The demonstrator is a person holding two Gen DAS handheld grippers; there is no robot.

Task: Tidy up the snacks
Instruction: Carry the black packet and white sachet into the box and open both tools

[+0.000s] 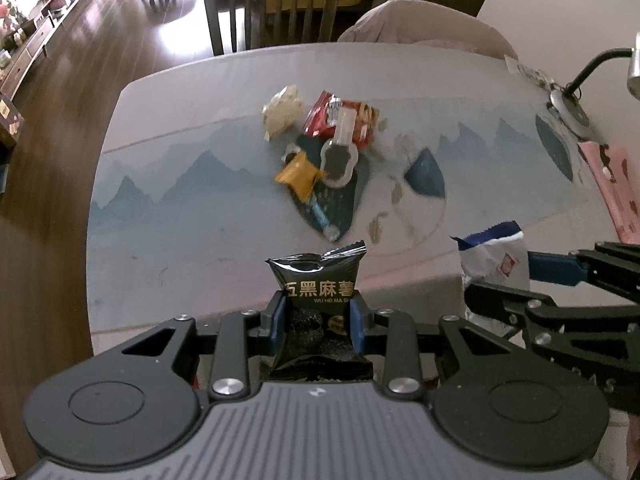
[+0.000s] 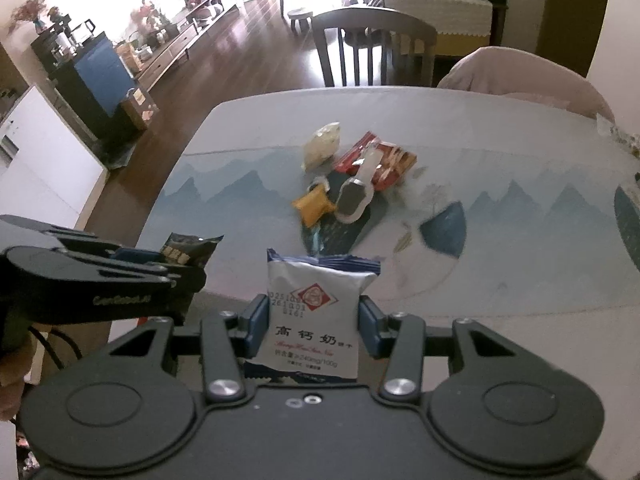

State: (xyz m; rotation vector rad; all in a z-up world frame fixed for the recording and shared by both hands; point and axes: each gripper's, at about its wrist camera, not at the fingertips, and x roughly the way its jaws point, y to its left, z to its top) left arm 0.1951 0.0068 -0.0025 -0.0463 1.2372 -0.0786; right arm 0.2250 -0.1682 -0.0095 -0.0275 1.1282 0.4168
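My left gripper (image 1: 318, 312) is shut on a black mochi snack packet (image 1: 318, 280), held above the table's near edge. My right gripper (image 2: 313, 320) is shut on a white and blue milk biscuit packet (image 2: 316, 308), also seen from the left wrist (image 1: 492, 256). The black packet shows at the left of the right wrist view (image 2: 188, 250). A pile of snacks lies mid-table: a pale bag (image 1: 282, 110), a red packet (image 1: 340, 118), a clear dark-filled packet (image 1: 338, 158), a yellow packet (image 1: 298, 176).
The table (image 1: 180, 216) has a blue mountain-print cover. A wooden chair (image 1: 272, 4) stands at the far side, beside a pink covered chair (image 1: 420, 24). A desk lamp base (image 1: 570, 110) and a pink cloth (image 1: 612, 184) sit at the right.
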